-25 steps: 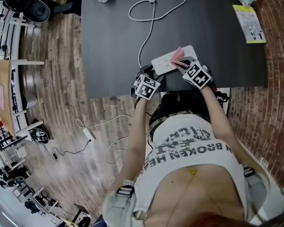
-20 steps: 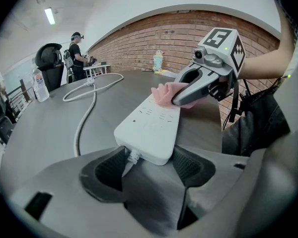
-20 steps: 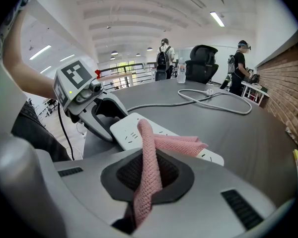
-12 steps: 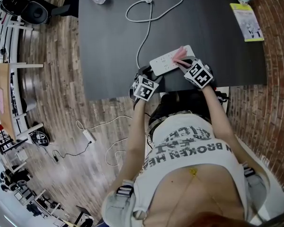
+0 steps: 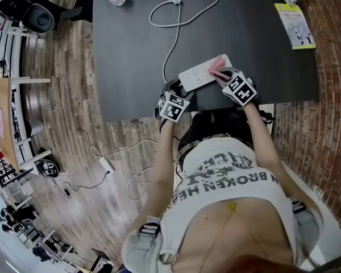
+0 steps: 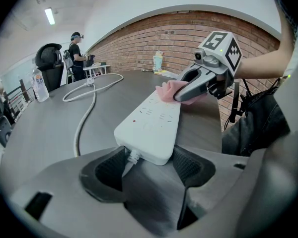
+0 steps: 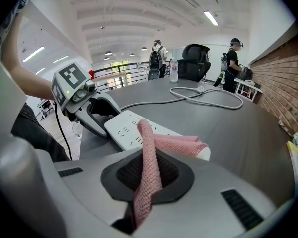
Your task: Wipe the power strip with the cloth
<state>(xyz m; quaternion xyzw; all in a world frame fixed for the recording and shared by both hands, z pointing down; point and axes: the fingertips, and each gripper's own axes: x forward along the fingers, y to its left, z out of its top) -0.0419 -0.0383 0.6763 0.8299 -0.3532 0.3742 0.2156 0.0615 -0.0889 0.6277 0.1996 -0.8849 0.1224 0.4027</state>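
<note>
Right now the wiping looks to be under way at one end of the job. The black table [image 5: 136,44] fills the far half of the head view, and the white power strip [image 5: 194,76] lies close to its near edge, slanted so that its right end sits a little farther off than its left. Its white cord [image 5: 171,50] leaves the left end and runs to the far side of the table, where it loops. The left gripper [image 5: 178,89] is at that cord end. In its own view the fingers stand wide, one on each side of the strip's end and, as far as I can judge, pressed against it to keep it from sliding. The right gripper [image 5: 220,76] reaches in from the right with its fingers closed narrow on a pink cloth [image 7: 150,157]. A fold of the cloth rises between them, and the rest drapes forward onto the right end of the strip, touching its socket face. The next move, I think, calls for dragging the cloth leftward along the socket face toward the cord end. Pressure should be steady but light so the strip does not twist in the left fingers, and the stroke should end before the two grippers meet.
</note>
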